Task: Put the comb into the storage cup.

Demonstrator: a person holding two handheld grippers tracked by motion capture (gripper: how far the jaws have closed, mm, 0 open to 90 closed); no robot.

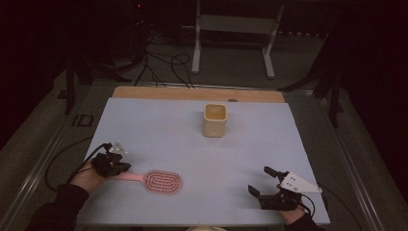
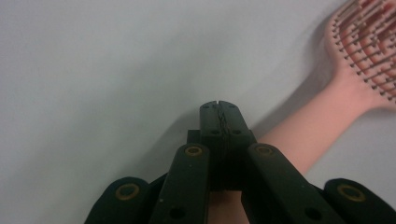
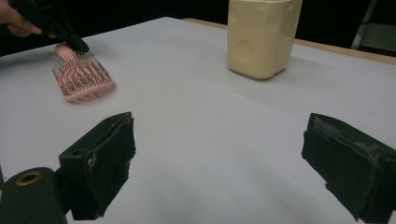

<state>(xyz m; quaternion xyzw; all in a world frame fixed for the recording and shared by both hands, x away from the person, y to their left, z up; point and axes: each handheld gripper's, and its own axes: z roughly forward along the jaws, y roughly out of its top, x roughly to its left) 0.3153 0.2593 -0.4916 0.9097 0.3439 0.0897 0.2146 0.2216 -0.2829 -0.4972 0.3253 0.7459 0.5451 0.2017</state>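
Tongs, left: left tongs (image 1: 121, 168) have their jaws pressed together at the handle end of the brush; in the left gripper view the jaws meet with nothing visibly between them, and the pink handle runs beside and under them, so a grip on it is not certain.
Tongs, right: right tongs (image 1: 263, 181) rest spread wide and empty at the near right of the desk.
Brush: pink oval plastic hairbrush with vented head and thin bristles (image 1: 162, 182) lies flat, bristles up, at the near left of the desk, handle toward the left tongs.
Handling: probably light and stiff; smooth plastic may slip or pivot if held only at the handle tip.
Where to hold: mid-handle, across its narrow sides, seems safest; the bristles would flex.
Cup: cream squarish plastic cup (image 1: 214, 120) stands upright, well apart, toward the far side.
Desk: pale grey sheet-covered desk (image 1: 159, 130).
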